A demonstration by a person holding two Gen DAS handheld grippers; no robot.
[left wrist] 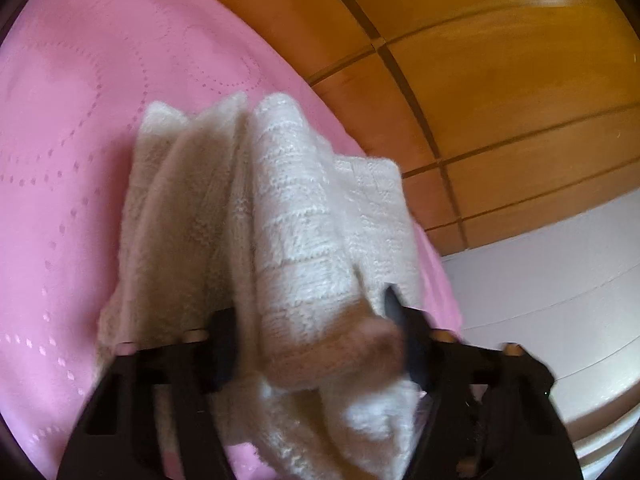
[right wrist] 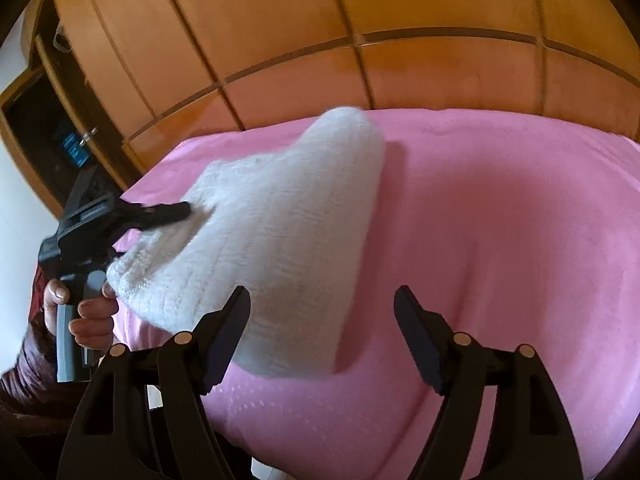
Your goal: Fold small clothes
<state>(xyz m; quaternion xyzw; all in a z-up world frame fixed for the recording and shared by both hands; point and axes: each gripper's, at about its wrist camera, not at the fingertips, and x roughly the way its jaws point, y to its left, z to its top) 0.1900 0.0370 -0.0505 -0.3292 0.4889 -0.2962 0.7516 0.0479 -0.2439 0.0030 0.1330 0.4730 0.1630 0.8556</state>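
The left gripper is clamped on a fluffy white knitted garment, which hangs bunched over the pink quilted bedspread. From the right-hand camera the garment sits at about ten o'clock, lifted off the bedspread. The right gripper is spread wide, holding nothing. An orange-brown panelled wooden headboard runs behind, at twelve o'clock.

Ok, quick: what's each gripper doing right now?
Left gripper: shut on the white knit garment, lifting it off the pink bedspread.
Right gripper: open, holding nothing.
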